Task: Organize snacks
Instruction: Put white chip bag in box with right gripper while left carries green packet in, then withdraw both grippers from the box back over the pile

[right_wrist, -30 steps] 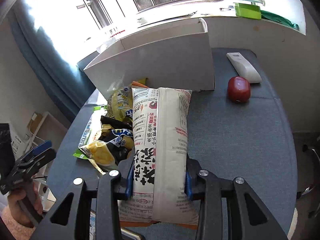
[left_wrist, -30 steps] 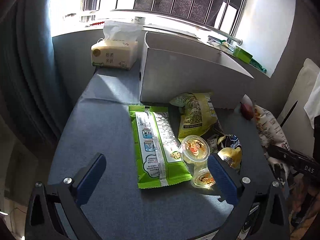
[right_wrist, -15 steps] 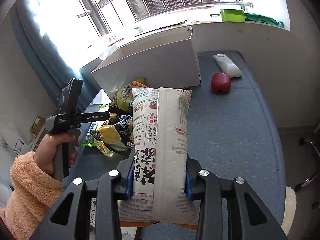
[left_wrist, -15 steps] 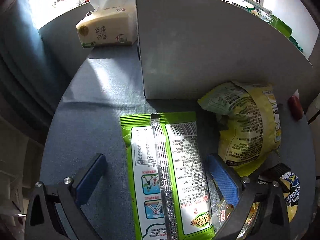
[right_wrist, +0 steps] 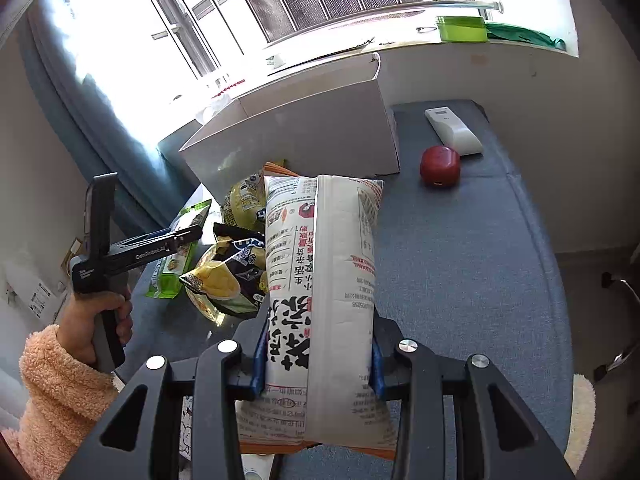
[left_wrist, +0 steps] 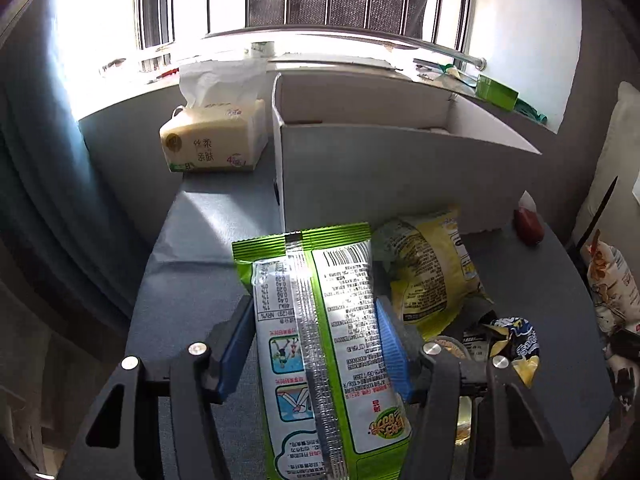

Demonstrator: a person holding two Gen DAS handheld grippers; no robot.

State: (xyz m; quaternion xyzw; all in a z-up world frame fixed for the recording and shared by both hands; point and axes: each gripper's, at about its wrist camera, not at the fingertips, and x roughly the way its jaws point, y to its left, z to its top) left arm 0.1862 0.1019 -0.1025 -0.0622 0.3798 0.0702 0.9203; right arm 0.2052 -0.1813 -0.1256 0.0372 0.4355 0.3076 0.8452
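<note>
My left gripper [left_wrist: 316, 340] is shut on a green snack packet [left_wrist: 324, 344], lifted off the blue-grey table [left_wrist: 192, 272] in front of the open white box [left_wrist: 380, 168]. A yellow chip bag [left_wrist: 432, 276] and a dark blue-yellow bag [left_wrist: 512, 340] lie to its right. My right gripper [right_wrist: 318, 344] is shut on a long white snack bag [right_wrist: 328, 280], held above the table [right_wrist: 460, 248]. The right wrist view shows the left gripper [right_wrist: 160, 248] with the green packet [right_wrist: 176, 252], the snack pile [right_wrist: 236, 272] and the white box [right_wrist: 296, 136].
A tissue pack [left_wrist: 216, 140] stands left of the box. A red round object [right_wrist: 440, 162] and a white remote [right_wrist: 452, 130] lie right of the box. The windowsill holds a green container [right_wrist: 460, 28]. Jelly cups [left_wrist: 452, 350] sit behind my left gripper's right finger.
My left gripper moved forward over the green packet, closed on it and lifted it. The right gripper kept hold of the white bag and drew back a little from the box.
</note>
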